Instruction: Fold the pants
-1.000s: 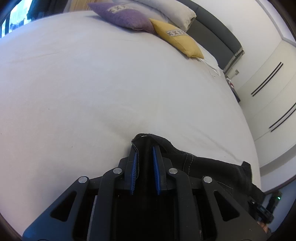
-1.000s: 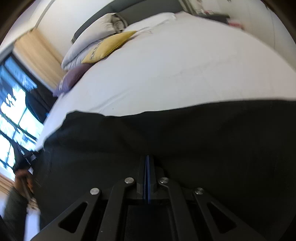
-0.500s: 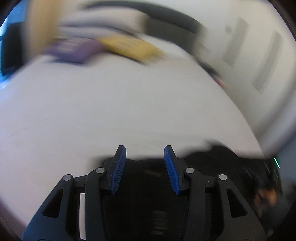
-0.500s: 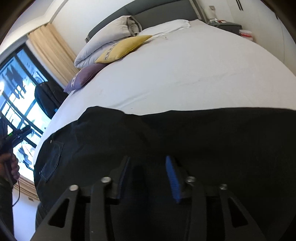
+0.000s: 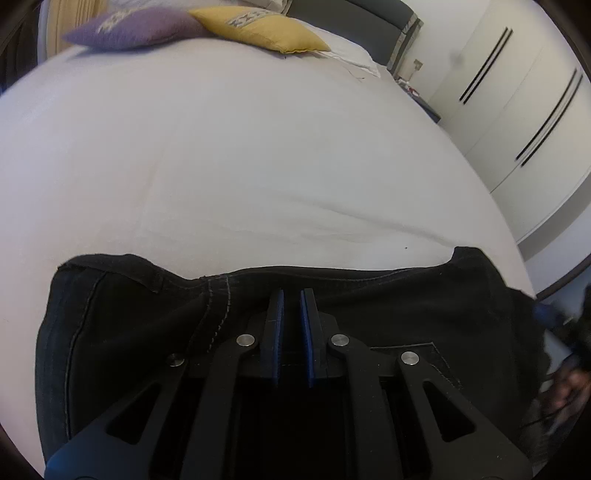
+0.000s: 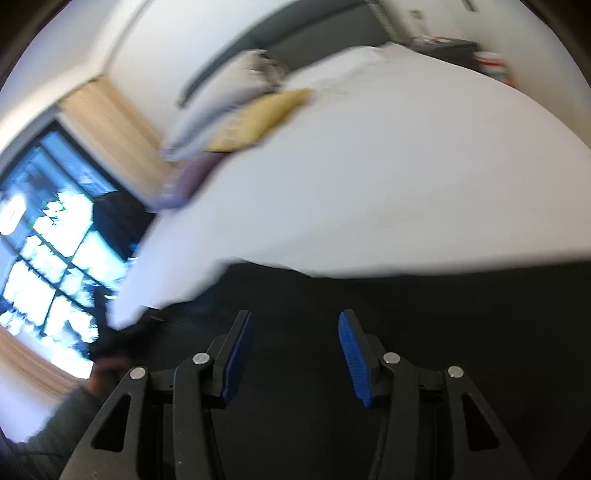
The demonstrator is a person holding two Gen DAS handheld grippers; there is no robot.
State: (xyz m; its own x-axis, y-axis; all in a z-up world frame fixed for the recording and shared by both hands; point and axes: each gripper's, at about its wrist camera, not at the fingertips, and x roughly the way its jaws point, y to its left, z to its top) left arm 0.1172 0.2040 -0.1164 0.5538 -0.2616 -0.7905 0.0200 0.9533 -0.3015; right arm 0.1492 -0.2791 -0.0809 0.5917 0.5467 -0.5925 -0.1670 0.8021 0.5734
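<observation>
Left tool (image 5: 291, 301) angled over pants (image 5: 122, 332)

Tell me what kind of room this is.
Most likely a bedroom: black pants lie on a wide bed with a white sheet, purple and yellow cushions sit by a dark headboard, and white wardrobe doors line the wall.

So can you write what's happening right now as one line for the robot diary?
task: fold pants | left gripper: just closed, over black pants, grip unclear | right gripper: open, empty | pants on white bed
</observation>
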